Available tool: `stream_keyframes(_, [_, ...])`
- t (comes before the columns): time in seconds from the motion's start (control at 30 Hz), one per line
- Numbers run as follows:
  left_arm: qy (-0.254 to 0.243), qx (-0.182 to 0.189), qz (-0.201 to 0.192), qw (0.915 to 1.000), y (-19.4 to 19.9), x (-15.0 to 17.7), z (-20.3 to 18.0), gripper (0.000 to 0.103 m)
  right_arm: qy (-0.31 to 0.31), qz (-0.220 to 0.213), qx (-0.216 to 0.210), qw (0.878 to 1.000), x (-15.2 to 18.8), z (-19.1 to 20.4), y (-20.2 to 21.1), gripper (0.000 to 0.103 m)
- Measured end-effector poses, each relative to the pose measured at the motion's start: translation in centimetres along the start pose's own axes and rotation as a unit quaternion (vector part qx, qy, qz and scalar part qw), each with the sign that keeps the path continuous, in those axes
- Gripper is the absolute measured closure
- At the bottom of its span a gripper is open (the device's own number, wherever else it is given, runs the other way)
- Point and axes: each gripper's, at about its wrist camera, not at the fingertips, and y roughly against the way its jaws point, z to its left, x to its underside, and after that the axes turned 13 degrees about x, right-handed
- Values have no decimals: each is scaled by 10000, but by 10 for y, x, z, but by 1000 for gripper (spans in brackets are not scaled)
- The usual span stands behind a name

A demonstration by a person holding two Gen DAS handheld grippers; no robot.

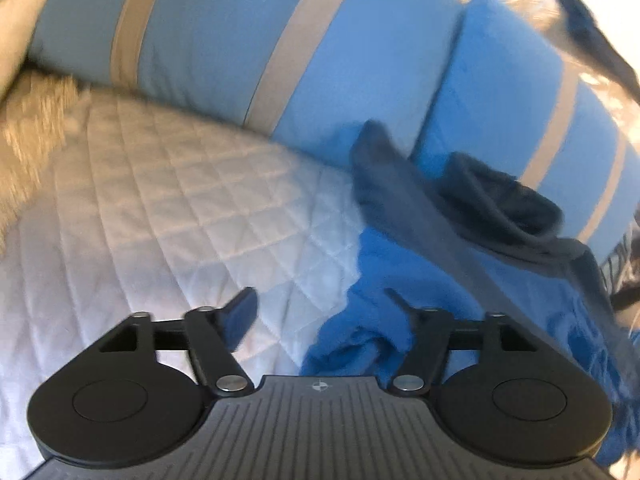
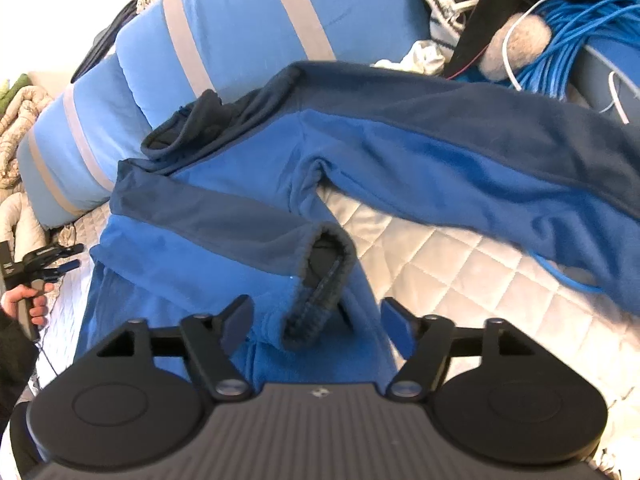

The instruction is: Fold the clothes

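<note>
A blue fleece jacket [image 2: 400, 152] with navy panels lies spread on the white quilted bed [image 2: 460, 260]. One sleeve is folded across the body, and its dark cuff [image 2: 324, 276] lies just ahead of my right gripper [image 2: 316, 308], which is open with its pads off the cloth. The other sleeve stretches to the right. In the left wrist view the jacket [image 1: 400, 260] and its navy collar [image 1: 500, 200] lie to the right. My left gripper [image 1: 320, 300] hangs open over the jacket's left edge and holds nothing. It also shows as the left gripper [image 2: 52, 260] at the far left, held by a hand [image 2: 28, 300].
Light blue pillows [image 1: 240, 40] with grey stripes stand along the back of the bed, pillows [image 2: 240, 20] right behind the collar. A bundle of blue cables [image 2: 580, 20], white cords and a fuzzy grey lump [image 2: 516, 44] crowd the far right. Bare quilt [image 1: 140, 200] spreads left of the jacket.
</note>
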Motion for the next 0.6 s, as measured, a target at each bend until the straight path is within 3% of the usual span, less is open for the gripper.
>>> stream_keyframes(0.1, [-314, 50, -106, 9994, 21, -4, -27, 31, 23, -204, 102, 9997, -1, -8, 16, 12])
stream_keyframes(0.17, [-369, 143, -164, 9991, 33, -6, -45, 31, -37, -326, 147, 9994, -2, -14, 26, 0])
stream_keyframes(0.6, [-1015, 1019, -450, 9886, 100, 27, -170, 29, -397, -1068, -14, 9935, 10, -35, 111, 0])
